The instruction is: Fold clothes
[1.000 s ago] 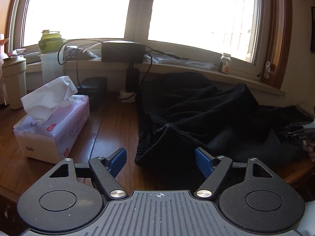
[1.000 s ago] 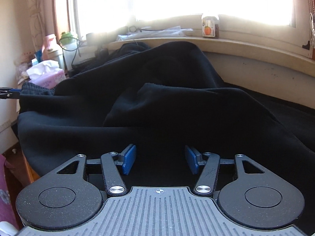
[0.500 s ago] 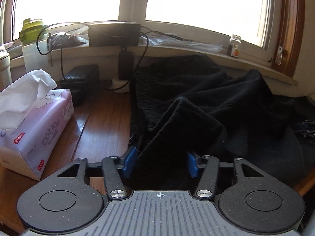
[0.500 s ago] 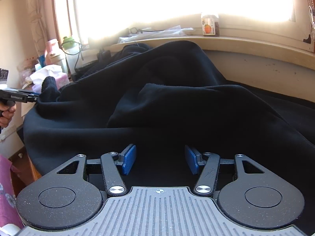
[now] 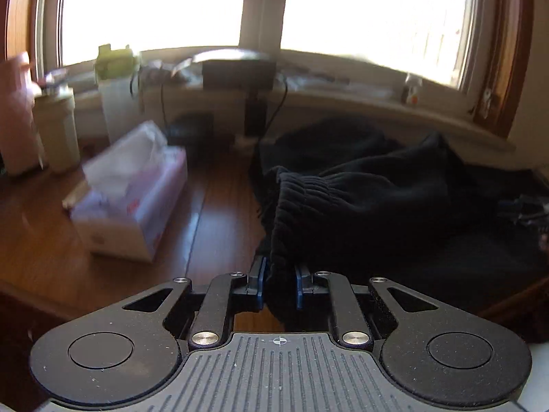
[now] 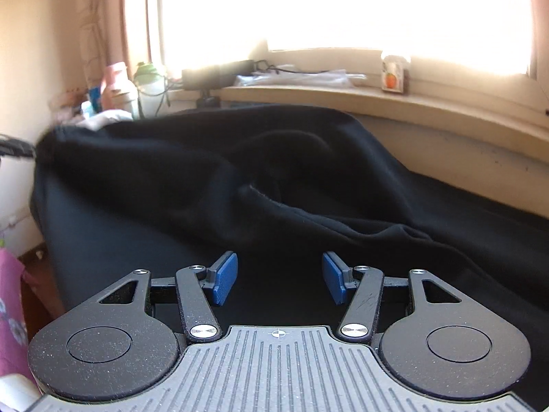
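A black fleece garment (image 5: 360,199) lies crumpled on the wooden table (image 5: 51,257). My left gripper (image 5: 279,267) has the garment's ribbed hem between its blue pads (image 5: 262,274); the jaws are still closing and pinch the cloth, which hangs raised from them. In the right wrist view the same garment (image 6: 240,171) spreads wide across the table. My right gripper (image 6: 279,278) hovers low over its near part, its jaws open, with cloth below them but none pinched between the pads. At the far left of that view the hem is lifted up to a dark tool (image 6: 13,147).
A tissue box (image 5: 130,206) sits on the table left of the garment. Bottles (image 5: 116,96) and a cup (image 5: 56,130) stand behind it. A black box (image 5: 238,73) with cables and a small jar (image 6: 394,73) rest on the windowsill. Pink cloth (image 6: 10,309) hangs at the lower left.
The left jaws went from wide open to pinching the garment's hem, then pulled back and up, lifting the hem. The right gripper stayed put, and the cloth in front of it shifted and stretched leftward.
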Demonstrator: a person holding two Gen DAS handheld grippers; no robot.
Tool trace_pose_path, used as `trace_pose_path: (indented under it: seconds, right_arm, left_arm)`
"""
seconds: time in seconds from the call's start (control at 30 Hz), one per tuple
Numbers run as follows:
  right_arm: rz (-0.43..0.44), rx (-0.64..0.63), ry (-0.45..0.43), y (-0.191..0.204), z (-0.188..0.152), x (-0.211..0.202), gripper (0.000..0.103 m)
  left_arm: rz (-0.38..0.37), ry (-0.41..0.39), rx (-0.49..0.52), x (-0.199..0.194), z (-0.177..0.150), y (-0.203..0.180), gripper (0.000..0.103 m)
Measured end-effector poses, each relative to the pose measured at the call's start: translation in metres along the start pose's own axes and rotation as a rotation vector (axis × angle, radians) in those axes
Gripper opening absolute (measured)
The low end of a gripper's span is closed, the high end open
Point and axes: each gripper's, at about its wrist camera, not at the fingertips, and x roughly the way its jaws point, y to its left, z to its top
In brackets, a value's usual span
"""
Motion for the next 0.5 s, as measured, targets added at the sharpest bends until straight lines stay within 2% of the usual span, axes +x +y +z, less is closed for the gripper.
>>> trace_pose_path:
  seconds: [0.07,0.13,0.2,0.27,0.33,0.5]
  right_arm:
    - [-0.003,-0.023,0.012,0.001,-0.002,0.002,0.055]
    - [-0.008,-0.038,0.021,0.001,-0.003,0.004,0.055]
    - [-0.014,-0.035,0.017,-0.004,-0.002,0.001,0.055]
    - [-0.02,-0.024,0.006,-0.012,-0.001,-0.005,0.056]
    - [-0.034,-0.015,-0.004,-0.021,-0.002,-0.012,0.056]
    - [-0.07,-0.005,0.007,-0.044,-0.006,-0.022,0.056]
  left_arm:
    - [0.002,0.044,0.003,0.01,-0.009,0.0,0.025]
    - [-0.004,0.018,-0.017,0.007,-0.007,0.002,0.031]
    - [0.001,-0.015,-0.022,0.001,0.003,0.003,0.041]
    - [0.01,-0.055,-0.015,-0.01,0.016,0.004,0.042]
    - [0.016,-0.094,-0.014,-0.02,0.029,0.005,0.05]
    - [0.031,-0.129,0.011,-0.018,0.051,-0.002,0.051]
